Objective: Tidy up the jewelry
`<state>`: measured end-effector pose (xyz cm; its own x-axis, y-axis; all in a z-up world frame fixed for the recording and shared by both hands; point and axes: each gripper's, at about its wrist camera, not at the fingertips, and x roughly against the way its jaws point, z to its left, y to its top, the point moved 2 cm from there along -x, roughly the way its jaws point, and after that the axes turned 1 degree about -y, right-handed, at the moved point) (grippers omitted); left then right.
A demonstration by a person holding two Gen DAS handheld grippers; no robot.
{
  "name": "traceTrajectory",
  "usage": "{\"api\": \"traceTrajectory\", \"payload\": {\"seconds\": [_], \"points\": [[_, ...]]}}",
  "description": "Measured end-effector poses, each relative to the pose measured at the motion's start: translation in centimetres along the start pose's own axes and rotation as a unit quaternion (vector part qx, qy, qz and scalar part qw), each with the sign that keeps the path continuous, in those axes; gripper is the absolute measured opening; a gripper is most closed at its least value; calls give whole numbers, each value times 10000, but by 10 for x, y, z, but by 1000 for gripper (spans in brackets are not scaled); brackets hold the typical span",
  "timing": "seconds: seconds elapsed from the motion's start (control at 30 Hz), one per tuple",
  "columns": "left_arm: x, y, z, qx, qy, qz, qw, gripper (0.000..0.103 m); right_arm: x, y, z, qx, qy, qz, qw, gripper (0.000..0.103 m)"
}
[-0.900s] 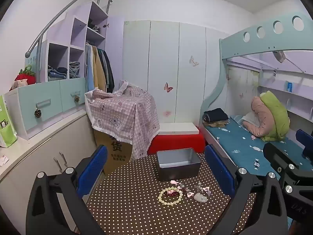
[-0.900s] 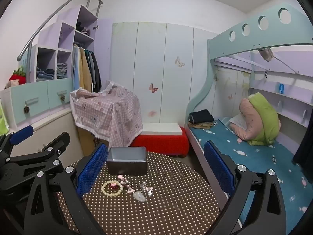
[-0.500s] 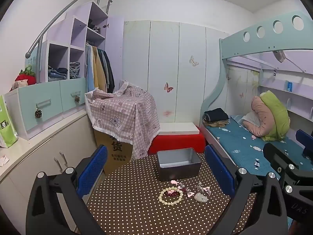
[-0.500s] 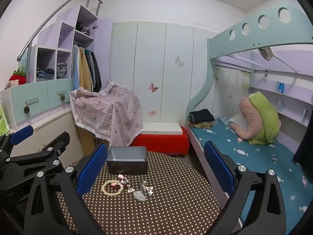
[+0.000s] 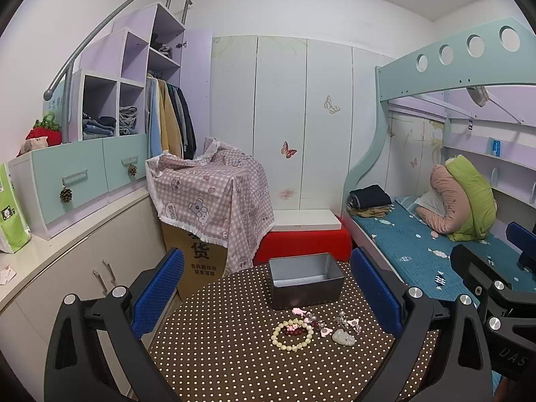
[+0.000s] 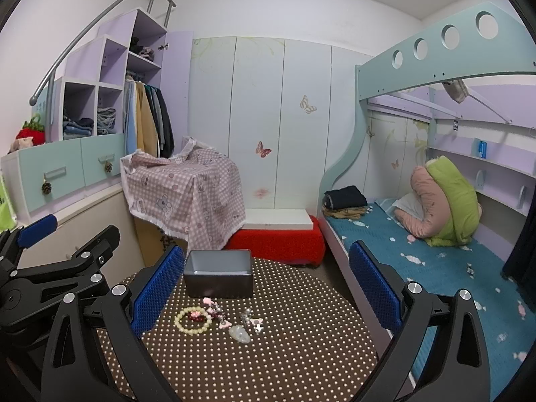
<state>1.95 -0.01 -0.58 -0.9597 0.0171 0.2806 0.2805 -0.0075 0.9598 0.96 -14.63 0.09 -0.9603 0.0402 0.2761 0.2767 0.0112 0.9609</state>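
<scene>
Several jewelry pieces (image 5: 313,328) are lying on the dotted table (image 5: 234,361), just near of the open tin (image 5: 305,279). Left gripper (image 5: 268,296) and right gripper (image 6: 266,289) are hovering wide-fingered, gripping nothing.

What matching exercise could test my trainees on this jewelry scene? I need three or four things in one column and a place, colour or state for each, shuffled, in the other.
Things:
1. metal box
2. bead bracelet
3. pale stone pendant
4. left gripper

Descriptions:
A. cream ring of beads around dark red ones
B. jaws wide open, nothing between them
C. grey, open-topped, behind the jewelry
D. rightmost piece, near the table's edge

Pairs: 1-C, 2-A, 3-D, 4-B
</scene>
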Motion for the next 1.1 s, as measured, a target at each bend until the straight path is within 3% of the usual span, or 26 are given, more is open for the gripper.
{"api": "traceTrajectory", "payload": {"seconds": [1.1], "points": [[0, -2, 1, -3, -2, 23, 10000, 96, 1, -5, -1, -30, 12, 22, 10000, 96]]}}
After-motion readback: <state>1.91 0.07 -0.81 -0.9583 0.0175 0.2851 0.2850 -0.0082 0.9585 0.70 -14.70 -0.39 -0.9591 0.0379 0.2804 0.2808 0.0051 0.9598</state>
